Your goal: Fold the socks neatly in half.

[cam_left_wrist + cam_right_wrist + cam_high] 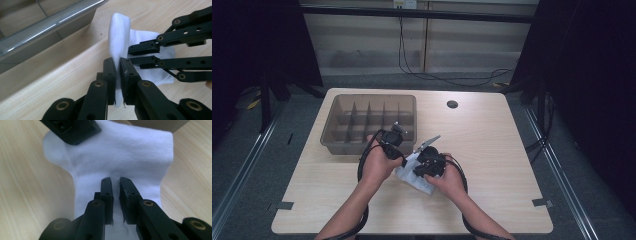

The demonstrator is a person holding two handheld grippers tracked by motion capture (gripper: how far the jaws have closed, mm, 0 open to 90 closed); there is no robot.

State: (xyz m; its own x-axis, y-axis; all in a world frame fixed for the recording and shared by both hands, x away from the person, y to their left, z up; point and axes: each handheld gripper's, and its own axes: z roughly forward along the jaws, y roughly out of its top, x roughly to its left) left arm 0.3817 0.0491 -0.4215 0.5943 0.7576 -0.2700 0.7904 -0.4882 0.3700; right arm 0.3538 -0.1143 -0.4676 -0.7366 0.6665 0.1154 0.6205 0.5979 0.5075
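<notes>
Worktop (492, 150): pale wood grain, rounded corners, small dark hole (452, 104) toward 1 o'clock from centre.

Tray (337, 137): grey-brown, split by dividers into compartments, sitting at 10 o'clock on the worktop; near rim also seen at 10 o'clock in the left gripper view (50, 25).

Sock (412, 172): white, just off the tray's near right corner, at about 6 o'clock from worktop centre, lying partly on the wood between the two hands. Seen in the left gripper view (120, 32) standing up as a folded ridge above the wood, the rest spread flat toward 3 o'clock. Seen in the right gripper view (120, 152) spread wide over the wood.

Left gripper (118, 68): clenched on the sock, a fold of white fabric pinched between the pads. In the high view (393, 136) at 11 o'clock from the sock, close to the tray's near wall.

Right gripper (115, 186): jaws drawn close, narrow slit between them, sock fabric lying in that slit and under the tips; a pinch on the sock, as far as can be told. In the left gripper view entering from 3 o'clock (130, 53), tips on the fabric just beside the left gripper.
</notes>
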